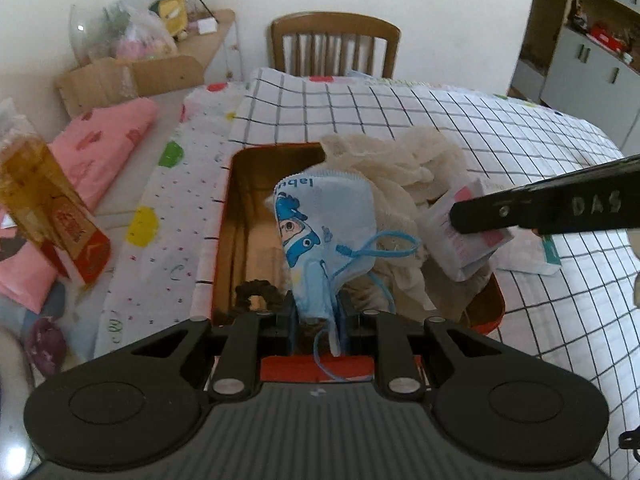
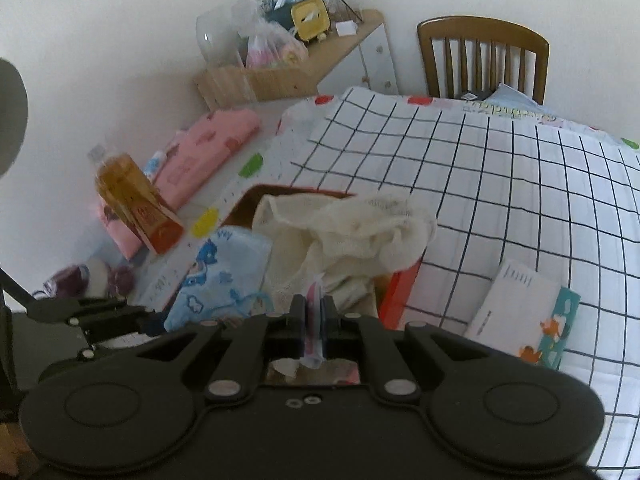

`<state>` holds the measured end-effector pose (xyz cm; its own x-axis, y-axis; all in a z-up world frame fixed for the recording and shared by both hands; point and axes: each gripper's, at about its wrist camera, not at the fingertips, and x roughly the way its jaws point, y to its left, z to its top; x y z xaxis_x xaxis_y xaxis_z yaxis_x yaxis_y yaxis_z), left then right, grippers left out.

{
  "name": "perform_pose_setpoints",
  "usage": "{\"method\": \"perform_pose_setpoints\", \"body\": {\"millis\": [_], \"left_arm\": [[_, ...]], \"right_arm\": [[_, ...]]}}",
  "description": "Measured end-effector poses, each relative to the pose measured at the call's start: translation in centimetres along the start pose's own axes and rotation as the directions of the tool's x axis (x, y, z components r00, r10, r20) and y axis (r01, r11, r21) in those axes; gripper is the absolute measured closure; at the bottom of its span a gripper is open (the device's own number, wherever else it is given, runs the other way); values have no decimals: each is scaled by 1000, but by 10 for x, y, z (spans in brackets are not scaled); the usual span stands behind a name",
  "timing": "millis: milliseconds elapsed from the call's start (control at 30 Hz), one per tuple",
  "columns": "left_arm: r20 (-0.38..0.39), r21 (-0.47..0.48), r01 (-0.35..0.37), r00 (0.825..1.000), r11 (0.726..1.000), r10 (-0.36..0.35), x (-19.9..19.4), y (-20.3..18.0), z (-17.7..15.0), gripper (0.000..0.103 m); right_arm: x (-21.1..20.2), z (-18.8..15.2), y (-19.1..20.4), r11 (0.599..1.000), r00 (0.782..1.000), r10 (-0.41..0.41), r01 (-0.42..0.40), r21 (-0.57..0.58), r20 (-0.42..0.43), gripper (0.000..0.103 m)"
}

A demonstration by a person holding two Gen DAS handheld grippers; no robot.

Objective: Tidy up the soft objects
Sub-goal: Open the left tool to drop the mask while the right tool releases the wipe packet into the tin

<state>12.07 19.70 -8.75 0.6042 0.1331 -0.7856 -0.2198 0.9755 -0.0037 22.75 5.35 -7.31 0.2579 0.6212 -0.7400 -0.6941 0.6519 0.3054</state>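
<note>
Mask [image 1: 320, 232], pinched in the closed left gripper [image 1: 318, 320], and packet [image 1: 466, 236], clamped in the right gripper [image 2: 314, 320], hang over the tin [image 1: 226, 216], apparently for dropping in.

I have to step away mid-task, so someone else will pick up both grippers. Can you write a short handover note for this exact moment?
Left gripper: shut on the light-blue cartoon-print face mask, held above the orange rectangular tin.
Right gripper: shut on a small white-and-pink sachet, over the tin's right side.
Done: the cream mesh cloth is bundled in the tin, spilling over its edge; a dark hair scrunchie lies inside.
Left: lower and release mask and sachet. The white tissue pack lies on the checked tablecloth.
</note>
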Motion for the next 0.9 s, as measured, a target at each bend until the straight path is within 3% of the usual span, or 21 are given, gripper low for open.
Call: {"method": "perform_pose_setpoints", "body": {"millis": [500, 600, 667, 900], "left_arm": [[-58, 11, 33, 998, 999, -32, 14, -1, 3, 80], [-53, 7, 38, 998, 999, -37, 13, -1, 4, 67], [-43, 8, 43, 998, 999, -43, 11, -1, 3, 39], [-22, 2, 50, 999, 999, -50, 3, -3, 3, 35]], "right_arm": [[18, -10, 7, 994, 999, -23, 20, -104, -30, 94], [18, -11, 6, 994, 999, -17, 13, -108, -35, 89], [18, -12, 4, 994, 999, -12, 7, -110, -41, 88], [13, -13, 6, 991, 999, -2, -3, -132, -36, 80]]}}
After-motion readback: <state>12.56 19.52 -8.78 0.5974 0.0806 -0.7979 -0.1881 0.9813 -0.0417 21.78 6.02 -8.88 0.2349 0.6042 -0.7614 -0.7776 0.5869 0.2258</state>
